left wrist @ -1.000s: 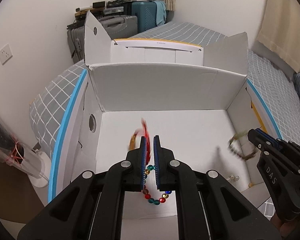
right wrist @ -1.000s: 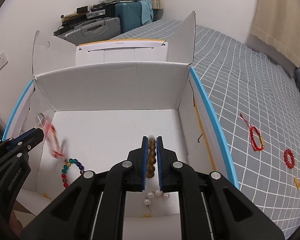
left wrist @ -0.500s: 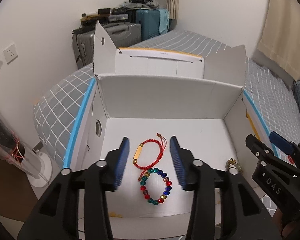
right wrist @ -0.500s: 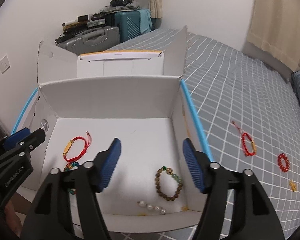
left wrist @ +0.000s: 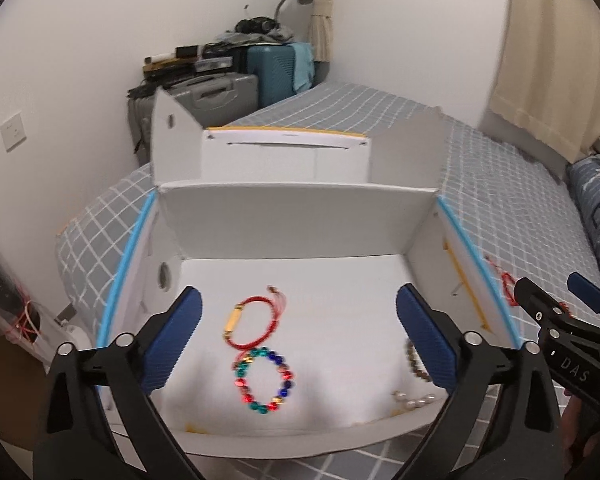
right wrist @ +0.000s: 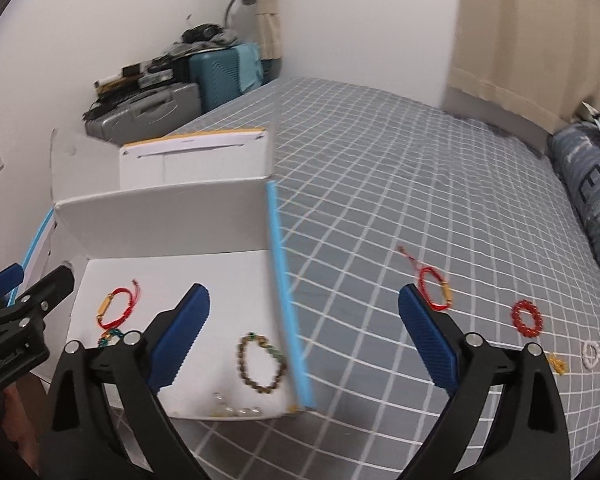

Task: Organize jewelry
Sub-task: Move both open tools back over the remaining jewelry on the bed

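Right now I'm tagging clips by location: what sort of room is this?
Most likely a bedroom. A bed with a grey checked sheet fills the view, suitcases are stacked in the corner, and a curtain hangs behind.

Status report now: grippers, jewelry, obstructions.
Left gripper and right gripper opening, nothing between fingers. Four pieces in white box; red cord bracelet and three more wait on bedspread. Nothing in the way.

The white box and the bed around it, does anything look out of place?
Four pieces lie loose on the bedspread outside the white box: a red cord bracelet, a red bead bracelet, a small gold piece and a white bead ring.
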`<state>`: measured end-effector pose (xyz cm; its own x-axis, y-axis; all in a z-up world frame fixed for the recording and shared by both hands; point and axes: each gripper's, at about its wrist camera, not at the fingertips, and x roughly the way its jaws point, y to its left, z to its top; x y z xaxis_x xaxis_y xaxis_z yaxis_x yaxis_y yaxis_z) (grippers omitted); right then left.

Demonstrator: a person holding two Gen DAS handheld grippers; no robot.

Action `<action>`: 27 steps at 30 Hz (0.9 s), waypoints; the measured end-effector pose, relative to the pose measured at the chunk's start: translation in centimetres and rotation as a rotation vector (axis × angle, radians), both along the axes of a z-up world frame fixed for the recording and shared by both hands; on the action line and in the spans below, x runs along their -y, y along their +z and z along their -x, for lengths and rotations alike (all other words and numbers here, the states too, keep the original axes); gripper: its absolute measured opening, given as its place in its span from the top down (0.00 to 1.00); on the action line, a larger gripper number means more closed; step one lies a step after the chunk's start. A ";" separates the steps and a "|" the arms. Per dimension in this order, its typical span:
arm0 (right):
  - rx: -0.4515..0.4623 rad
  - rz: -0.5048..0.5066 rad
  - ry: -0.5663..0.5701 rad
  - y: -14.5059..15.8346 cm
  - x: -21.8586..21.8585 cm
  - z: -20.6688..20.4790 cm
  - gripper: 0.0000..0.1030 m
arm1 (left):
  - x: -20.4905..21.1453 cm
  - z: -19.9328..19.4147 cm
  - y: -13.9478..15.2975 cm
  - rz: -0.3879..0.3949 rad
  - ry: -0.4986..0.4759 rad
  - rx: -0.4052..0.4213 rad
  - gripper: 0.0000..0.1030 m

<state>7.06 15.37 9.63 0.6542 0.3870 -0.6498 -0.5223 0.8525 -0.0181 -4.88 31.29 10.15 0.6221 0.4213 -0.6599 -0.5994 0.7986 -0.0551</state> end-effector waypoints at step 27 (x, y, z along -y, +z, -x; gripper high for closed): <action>0.020 0.035 -0.244 0.0 20.4 -6.7 0.08 | 16.7 -12.4 -0.1 -0.006 -0.286 -0.048 0.05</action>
